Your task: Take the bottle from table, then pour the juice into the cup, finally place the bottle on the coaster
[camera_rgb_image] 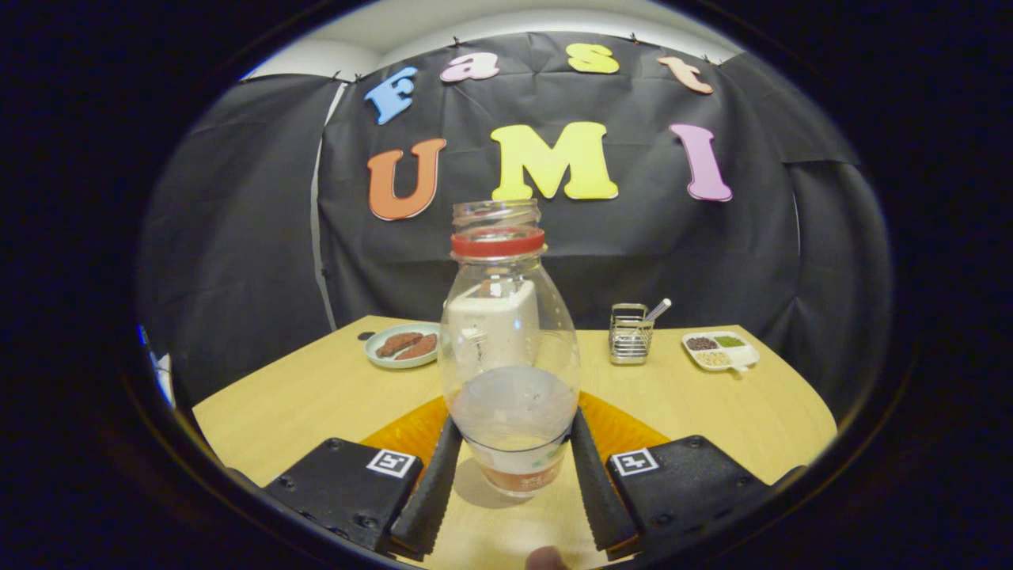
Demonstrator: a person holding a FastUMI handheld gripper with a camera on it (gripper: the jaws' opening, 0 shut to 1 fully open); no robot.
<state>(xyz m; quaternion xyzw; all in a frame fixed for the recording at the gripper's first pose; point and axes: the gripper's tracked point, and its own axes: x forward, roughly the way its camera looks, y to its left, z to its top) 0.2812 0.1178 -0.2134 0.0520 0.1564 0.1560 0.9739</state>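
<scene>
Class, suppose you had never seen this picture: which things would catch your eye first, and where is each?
First the clear bottle with a red collar, upright between the gripper fingers, which press its lower sides. An orange coaster lies behind its base. Farther back stand a plate of brown pieces, a wire basket and a divided dish.

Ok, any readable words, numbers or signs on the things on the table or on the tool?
Red-and-white label low on the clear plastic bottle: print too blurred to read.
Square black-and-white markers on the tool: coded patterns, no words or numbers.
The tool's fingers press the bottle's lower sides, beside that label.
</scene>
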